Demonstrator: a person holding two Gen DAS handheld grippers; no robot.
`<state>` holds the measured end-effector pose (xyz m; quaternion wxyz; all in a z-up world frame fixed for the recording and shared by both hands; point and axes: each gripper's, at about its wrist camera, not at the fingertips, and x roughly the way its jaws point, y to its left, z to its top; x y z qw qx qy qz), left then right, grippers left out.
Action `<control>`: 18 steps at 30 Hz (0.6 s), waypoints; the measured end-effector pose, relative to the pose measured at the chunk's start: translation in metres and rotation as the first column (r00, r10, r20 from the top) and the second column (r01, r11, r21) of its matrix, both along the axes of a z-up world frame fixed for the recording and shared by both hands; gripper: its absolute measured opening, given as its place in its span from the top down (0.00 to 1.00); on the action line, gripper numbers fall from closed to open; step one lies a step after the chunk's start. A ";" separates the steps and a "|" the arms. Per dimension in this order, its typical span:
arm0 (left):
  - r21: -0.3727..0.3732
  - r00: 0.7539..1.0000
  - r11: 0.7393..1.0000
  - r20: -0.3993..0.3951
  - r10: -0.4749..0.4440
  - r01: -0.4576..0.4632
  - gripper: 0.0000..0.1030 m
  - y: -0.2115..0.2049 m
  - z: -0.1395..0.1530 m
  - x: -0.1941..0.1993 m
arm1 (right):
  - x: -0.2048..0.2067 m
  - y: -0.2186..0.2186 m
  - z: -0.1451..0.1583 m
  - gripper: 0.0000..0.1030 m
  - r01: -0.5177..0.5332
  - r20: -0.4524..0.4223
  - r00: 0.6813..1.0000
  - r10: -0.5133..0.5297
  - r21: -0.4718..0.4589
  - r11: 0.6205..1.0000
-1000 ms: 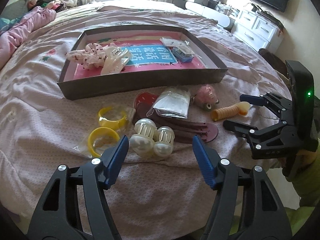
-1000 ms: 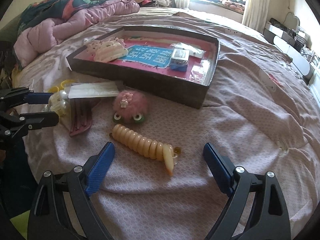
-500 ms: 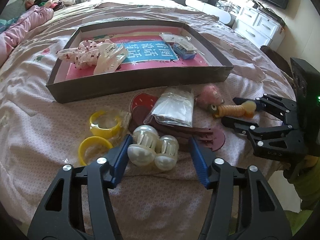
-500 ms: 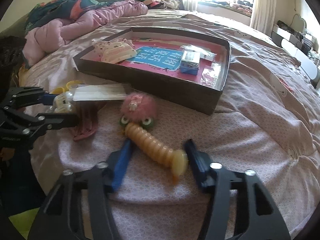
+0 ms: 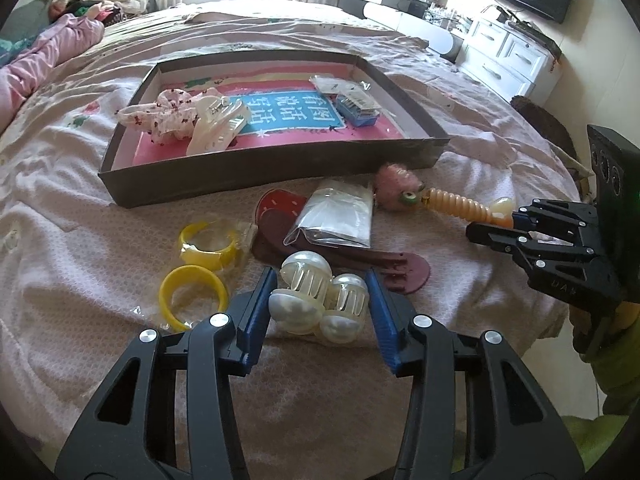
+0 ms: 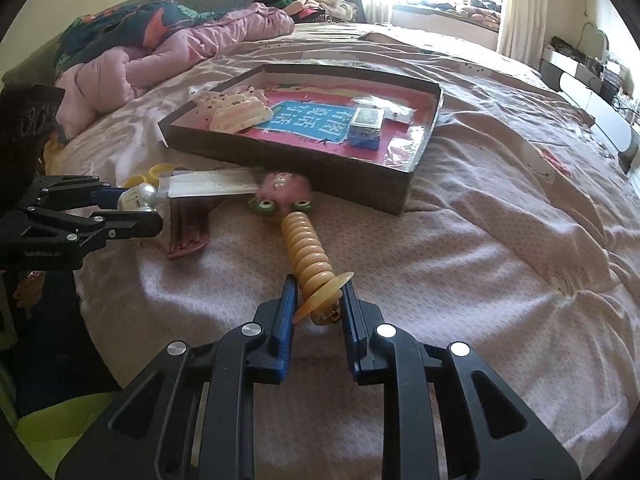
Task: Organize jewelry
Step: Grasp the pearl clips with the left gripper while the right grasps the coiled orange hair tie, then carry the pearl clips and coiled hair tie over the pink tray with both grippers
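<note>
Right, both grippers have just been closing, each on its own item.

The right gripper [image 6: 316, 308] is clamped on the near end of the coiled hair tie [image 6: 308, 252]. Its blue pads pinch the flat amber disc at that end. The far end of the coil touches the pink furry clip [image 6: 282, 190], which lies just in front of the box's [image 6: 360, 184] near wall.

The left gripper [image 5: 320, 300] has its pads right against the sides of the pearl claw clips [image 5: 316, 300], two of them stuck side by side on the bedspread [image 5: 80, 240]. Whether the pads truly press them cannot be told for sure; it looks like contact.

Risks:
- The grip on the disc is thin and off to one end, so the coil likely stretches and swings on a lift, and may drag the furry clip along if the two are linked.
- The disc is tilted between the pads, so it could twist out.
- The pearl clips are round and glossy, so a squeeze on two at once may pop one free, or push it into the plastic bag [image 5: 336, 220] and the yellow bangles [image 5: 192, 292] close by.
- The soft bedspread gives no firm support under either item.
</note>
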<state>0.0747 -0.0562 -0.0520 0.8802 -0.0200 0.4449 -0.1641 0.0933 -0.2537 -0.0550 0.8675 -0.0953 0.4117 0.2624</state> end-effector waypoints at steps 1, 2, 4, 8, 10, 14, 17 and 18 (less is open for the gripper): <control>-0.003 1.000 1.000 0.005 0.002 -0.002 0.64 0.001 0.002 -0.001 | -0.002 -0.003 0.003 0.80 0.005 0.004 1.000 -0.005 0.002 1.000; -0.006 1.000 1.000 0.009 0.005 -0.005 0.64 0.002 0.004 -0.002 | -0.003 -0.004 0.004 0.80 0.008 0.007 1.000 -0.008 0.004 1.000; -0.011 1.000 1.000 0.016 0.015 -0.015 0.64 0.003 0.007 -0.003 | -0.006 -0.007 0.009 0.80 0.017 0.015 1.000 -0.017 0.008 1.000; -0.029 0.999 0.999 0.035 0.041 -0.040 0.64 0.012 0.016 -0.004 | -0.008 -0.011 0.021 0.80 0.025 0.035 0.999 -0.026 0.025 0.999; -0.036 0.998 0.998 0.044 0.053 -0.051 0.64 0.016 0.020 -0.005 | -0.009 -0.009 0.026 0.80 0.021 0.047 0.999 -0.023 0.033 0.999; -0.047 0.995 0.996 0.066 0.077 -0.074 0.64 0.023 0.028 -0.004 | -0.008 -0.002 0.034 0.80 0.006 0.065 0.998 -0.009 0.046 0.999; -0.054 0.992 0.994 0.080 0.101 -0.096 0.64 0.031 0.034 -0.002 | -0.005 0.006 0.039 0.80 -0.006 0.072 0.997 0.002 0.057 0.998; -0.060 0.991 0.993 0.081 0.106 -0.101 0.64 0.034 0.035 -0.001 | -0.003 0.009 0.040 0.80 -0.011 0.071 0.997 0.007 0.061 0.998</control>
